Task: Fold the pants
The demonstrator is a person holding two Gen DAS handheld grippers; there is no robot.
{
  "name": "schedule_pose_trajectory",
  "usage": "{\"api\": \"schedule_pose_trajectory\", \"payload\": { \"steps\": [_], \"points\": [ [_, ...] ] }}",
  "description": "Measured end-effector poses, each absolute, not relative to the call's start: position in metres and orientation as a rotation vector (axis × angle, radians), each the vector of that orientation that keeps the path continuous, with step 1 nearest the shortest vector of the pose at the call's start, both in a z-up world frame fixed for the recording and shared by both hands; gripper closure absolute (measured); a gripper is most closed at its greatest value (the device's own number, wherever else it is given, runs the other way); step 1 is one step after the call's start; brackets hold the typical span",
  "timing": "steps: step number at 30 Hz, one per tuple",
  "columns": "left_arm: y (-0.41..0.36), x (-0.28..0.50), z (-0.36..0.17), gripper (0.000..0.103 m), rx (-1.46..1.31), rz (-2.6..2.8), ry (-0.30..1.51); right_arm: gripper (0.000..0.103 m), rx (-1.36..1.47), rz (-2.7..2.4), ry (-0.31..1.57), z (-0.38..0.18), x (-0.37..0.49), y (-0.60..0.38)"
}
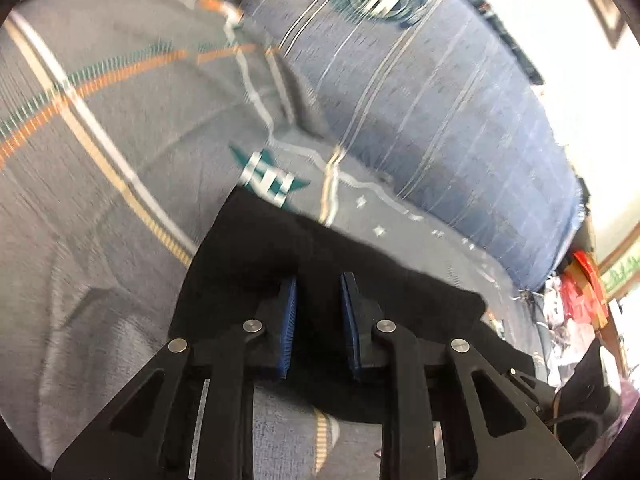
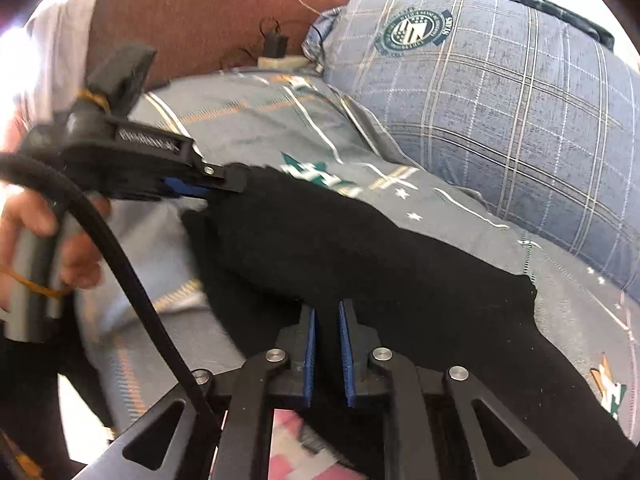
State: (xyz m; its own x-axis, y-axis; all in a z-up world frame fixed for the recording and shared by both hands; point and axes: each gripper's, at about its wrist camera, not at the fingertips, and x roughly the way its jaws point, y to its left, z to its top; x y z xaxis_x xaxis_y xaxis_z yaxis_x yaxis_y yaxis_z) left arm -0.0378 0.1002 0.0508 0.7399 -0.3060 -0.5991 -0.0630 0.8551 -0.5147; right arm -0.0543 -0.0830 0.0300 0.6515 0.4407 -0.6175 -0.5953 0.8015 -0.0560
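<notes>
Black pants point(image 2: 360, 248) lie in a long strip across the grey-blue bedsheet point(image 2: 260, 120). My right gripper point(image 2: 326, 308) is at the strip's near edge, its blue pads close together with black cloth pinched between them. My left gripper point(image 2: 236, 178) comes in from the left, held by a person's hand point(image 2: 36, 216), and clamps the far left end of the pants. In the left wrist view the left gripper point(image 1: 318, 280) has its blue pads pressed on a thick fold of the black pants point(image 1: 260, 248), which hang toward the camera.
A blue plaid pillow point(image 2: 500, 100) lies along the right side of the bed, also visible as the pillow point(image 1: 420, 100). A brown headboard point(image 2: 192, 20) stands behind with a charger and cord. A black cable point(image 2: 120, 264) trails from the left gripper. Red clutter point(image 1: 580, 292) sits past the bed's edge.
</notes>
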Motion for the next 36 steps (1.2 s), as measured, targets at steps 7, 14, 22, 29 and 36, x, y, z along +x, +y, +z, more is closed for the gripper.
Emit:
{"api": "schedule_pose_trajectory", "payload": {
  "steps": [7, 14, 22, 29, 36],
  "points": [
    [0.104, -0.050, 0.038, 0.083, -0.470, -0.045, 0.797, 0.093, -0.248, 0.648, 0.666, 0.023, -0.073, -0.070],
    [0.103, -0.054, 0.033, 0.080, -0.420, 0.026, 0.820, 0.081, -0.145, 0.611, 0.712, 0.004, -0.068, -0.075],
    [0.088, -0.074, 0.053, 0.073, -0.282, 0.061, 0.692, 0.062, -0.053, 0.601, 0.678, 0.025, -0.085, -0.101],
    [0.063, -0.075, 0.055, 0.073, -0.269, -0.053, 0.683, 0.061, 0.084, 0.467, 0.638, 0.044, -0.069, -0.159],
    [0.014, -0.069, 0.053, 0.073, -0.177, -0.188, 0.709, 0.054, 0.290, 0.453, 0.758, 0.041, 0.010, -0.197]
  ]
}}
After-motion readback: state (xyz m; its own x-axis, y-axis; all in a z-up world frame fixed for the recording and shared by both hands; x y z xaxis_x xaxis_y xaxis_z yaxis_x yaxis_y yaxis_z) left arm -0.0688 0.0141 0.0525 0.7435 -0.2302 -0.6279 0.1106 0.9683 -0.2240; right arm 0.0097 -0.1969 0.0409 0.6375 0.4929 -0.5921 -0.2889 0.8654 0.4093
